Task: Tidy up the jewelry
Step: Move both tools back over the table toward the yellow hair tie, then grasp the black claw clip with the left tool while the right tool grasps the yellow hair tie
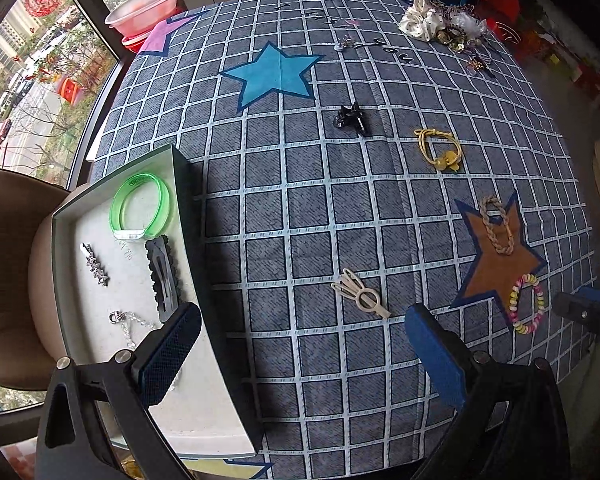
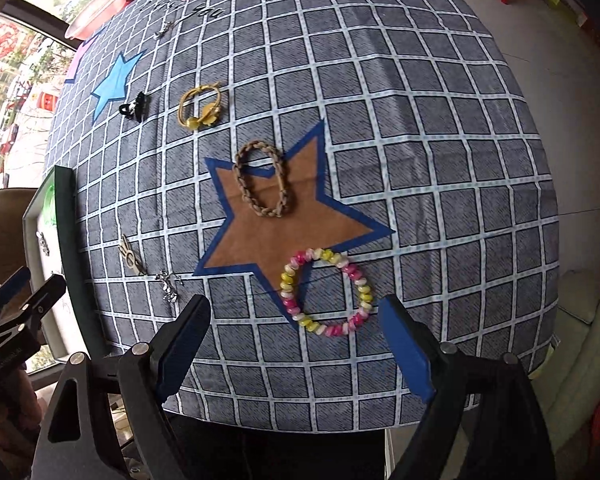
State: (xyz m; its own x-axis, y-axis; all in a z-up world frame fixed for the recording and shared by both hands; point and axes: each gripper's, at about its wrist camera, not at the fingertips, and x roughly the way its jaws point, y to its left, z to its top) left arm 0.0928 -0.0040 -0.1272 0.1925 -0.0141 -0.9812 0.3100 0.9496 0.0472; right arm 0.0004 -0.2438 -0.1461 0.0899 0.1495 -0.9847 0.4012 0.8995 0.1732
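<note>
a: where does the jewelry stand?

b: a shallow box [image 1: 66,280] with a pale lining sits at the table's left edge. in it lie a clear green bangle [image 1: 142,208], a sparkly star clip [image 1: 96,266], a dark scalloped snap clip [image 1: 162,276] and a silver chain [image 1: 130,326]. so, by my reading, four pieces are sorted.

a: and what is left?

b: more than that. on the checked cloth [image 1: 300,220], near the front edge, a cream cut-out clip [image 1: 360,294] lies flat. on the brown star [image 2: 276,216] printed toward the right edge rest a braided tan loop [image 2: 262,182] and a pink, yellow and white bead bracelet [image 2: 326,292]. mid-table sit a glossy black claw clip [image 1: 352,118] and a yellow elastic [image 1: 438,150] with round beads. a small silver piece [image 2: 168,284] lies near the front left. at the far right corner is a heap [image 1: 444,20] of satin scrunchies and tangled bits.

a: the grippers?

b: the left gripper [image 1: 300,356] has its blue-padded jaws spread wide, holding nothing, one finger over the box and one over the cloth. the right gripper [image 2: 296,348] is also spread and holding nothing, its jaws straddling the near side of the bead bracelet from above, not touching as far as i can tell.
</note>
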